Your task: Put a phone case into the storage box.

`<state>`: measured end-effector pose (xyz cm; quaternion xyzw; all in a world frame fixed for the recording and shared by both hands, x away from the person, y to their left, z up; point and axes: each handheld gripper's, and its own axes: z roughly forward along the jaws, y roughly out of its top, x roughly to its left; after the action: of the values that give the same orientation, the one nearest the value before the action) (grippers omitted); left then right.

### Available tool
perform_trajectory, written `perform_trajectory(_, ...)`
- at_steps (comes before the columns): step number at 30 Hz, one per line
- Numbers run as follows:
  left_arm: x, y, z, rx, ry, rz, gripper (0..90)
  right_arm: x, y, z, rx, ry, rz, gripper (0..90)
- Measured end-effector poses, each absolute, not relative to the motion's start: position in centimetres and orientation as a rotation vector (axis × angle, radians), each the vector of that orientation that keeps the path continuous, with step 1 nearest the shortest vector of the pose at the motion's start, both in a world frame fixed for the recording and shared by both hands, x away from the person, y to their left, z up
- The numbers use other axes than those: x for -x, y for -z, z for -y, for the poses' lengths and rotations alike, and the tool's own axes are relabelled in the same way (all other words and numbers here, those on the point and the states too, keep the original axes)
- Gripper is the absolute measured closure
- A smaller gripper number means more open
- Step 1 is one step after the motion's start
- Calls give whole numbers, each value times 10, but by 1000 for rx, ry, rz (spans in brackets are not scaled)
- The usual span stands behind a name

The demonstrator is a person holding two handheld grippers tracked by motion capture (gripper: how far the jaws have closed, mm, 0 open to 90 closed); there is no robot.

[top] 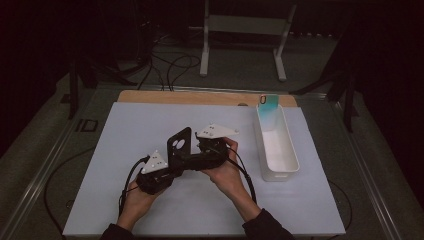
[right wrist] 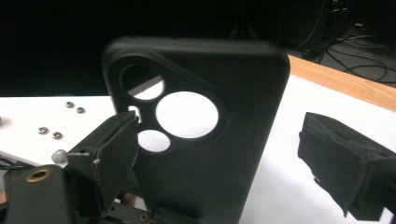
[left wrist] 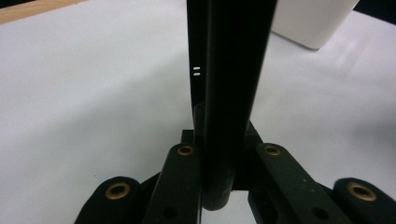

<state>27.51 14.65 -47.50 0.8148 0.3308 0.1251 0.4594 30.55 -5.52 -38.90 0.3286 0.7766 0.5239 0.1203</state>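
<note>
Closest to us in the left gripper view, the black phone case (left wrist: 231, 93) stands edge-on between the two jaws, which are pressed against its sides, so our left gripper (top: 167, 170) pinches it firmly. We hold the case upright above the white table sheet (top: 125, 150), near the middle of it, and we think this is done so that its back with the camera holes faces our right gripper (top: 202, 152). In the right gripper view the case (right wrist: 205, 140) rises between the spread jaws, one foam pad (right wrist: 343, 161) well apart at the side, so this gripper is open and grips nothing. We judge that it waits to take the case or to press on it. To the right of our hands stands the white bin (top: 292, 165), and a teal case (top: 268, 106) leans at its far end; probably the black one goes there as well.
</note>
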Motion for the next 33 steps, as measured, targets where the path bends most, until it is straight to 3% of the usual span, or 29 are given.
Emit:
perform_trajectory(25,-273,478,-139,-2010,-315,-806,855,-308,393,42,-1003,-1568,-2276,107)
perform_trajectory(33,-273,478,-139,-2016,-334,-802,848,-305,391,43,-984,-1539,-2277,138)
